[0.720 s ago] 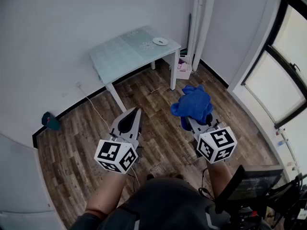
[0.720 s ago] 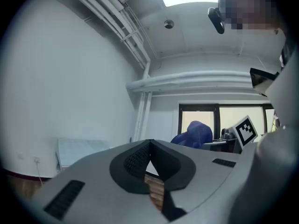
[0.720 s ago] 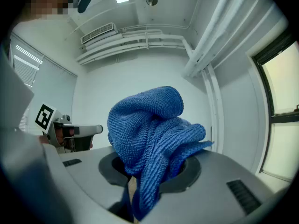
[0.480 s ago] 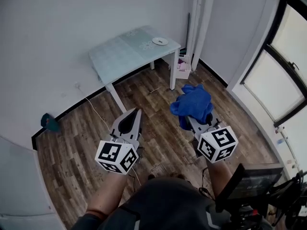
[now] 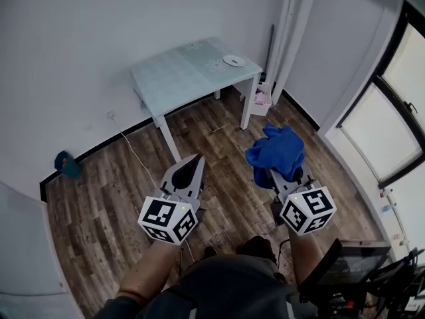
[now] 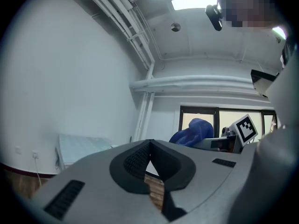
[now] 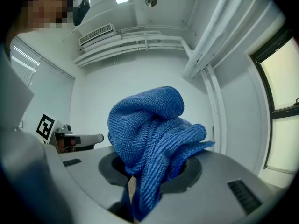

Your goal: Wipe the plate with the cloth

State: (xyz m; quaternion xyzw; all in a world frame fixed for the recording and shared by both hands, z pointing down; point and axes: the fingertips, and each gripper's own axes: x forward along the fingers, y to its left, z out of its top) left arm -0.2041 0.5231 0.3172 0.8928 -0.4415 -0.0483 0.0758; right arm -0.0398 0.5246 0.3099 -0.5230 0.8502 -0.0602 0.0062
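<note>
A small white plate (image 5: 234, 60) lies on the far right part of a pale green table (image 5: 179, 75) against the wall. My right gripper (image 5: 273, 170) is shut on a bunched blue cloth (image 5: 276, 149), which fills the middle of the right gripper view as a blue cloth (image 7: 149, 134) between the jaws. My left gripper (image 5: 193, 159) is shut with nothing in it; in the left gripper view its jaws meet at the tips (image 6: 149, 146). Both grippers are held over the wooden floor, well short of the table.
A wooden plank floor (image 5: 119, 198) runs between me and the table. A pink-filled box (image 5: 260, 98) stands by the table's right leg near white pipes (image 5: 290, 25). A teal object (image 5: 66, 163) lies by the left wall. A glass door (image 5: 392, 125) is on the right.
The table and plate sit slightly lower and further right in the head view, and both grippers have shifted down and right. The cloth stays held in the right gripper.
</note>
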